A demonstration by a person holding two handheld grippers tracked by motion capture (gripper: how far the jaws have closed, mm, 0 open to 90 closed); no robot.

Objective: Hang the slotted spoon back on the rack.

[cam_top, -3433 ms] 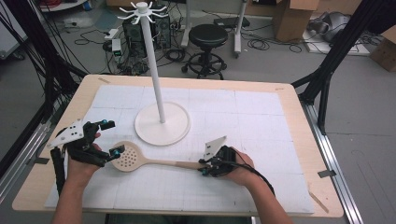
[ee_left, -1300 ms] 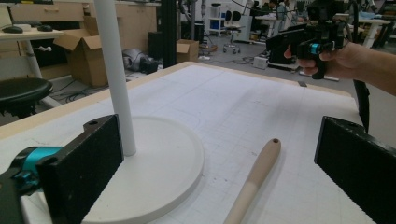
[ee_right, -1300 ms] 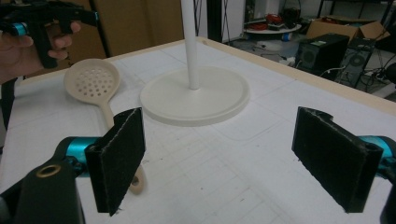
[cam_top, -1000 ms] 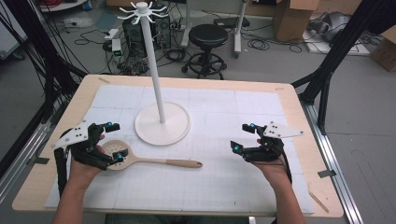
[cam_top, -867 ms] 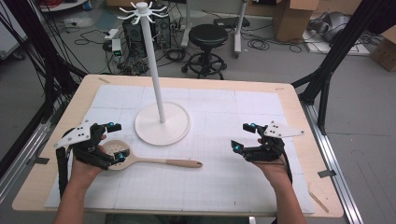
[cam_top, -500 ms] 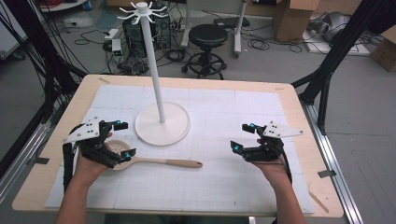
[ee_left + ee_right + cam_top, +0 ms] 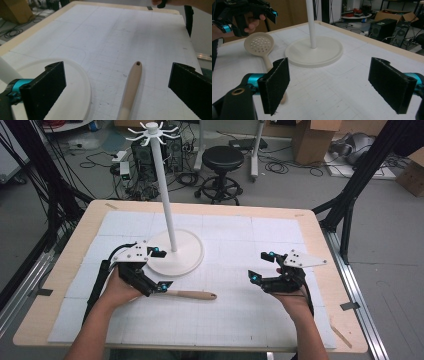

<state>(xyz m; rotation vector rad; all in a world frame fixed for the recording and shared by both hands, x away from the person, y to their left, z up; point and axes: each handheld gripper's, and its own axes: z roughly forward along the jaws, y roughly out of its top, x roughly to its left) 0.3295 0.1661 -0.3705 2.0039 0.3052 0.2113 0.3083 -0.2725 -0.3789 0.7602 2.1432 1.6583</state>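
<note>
A wooden slotted spoon lies on the white mat, its handle pointing right. My left gripper hovers open over the spoon's head end, hiding the head from above. In the left gripper view the handle lies on the mat between the wide-apart jaws, untouched. The right gripper view shows the perforated head and the left gripper above it. My right gripper stands open at the right of the mat with nothing between its pads.
A white hook stand rises from a round base at the mat's middle back, its pole topped by hooks. The base edge lies close beside my left gripper. The mat has bare room in front and at the right.
My left hand has moved right and slightly up, from beside the spoon's head to over it, close to the stand's base. The right hand and the spoon have stayed put.
</note>
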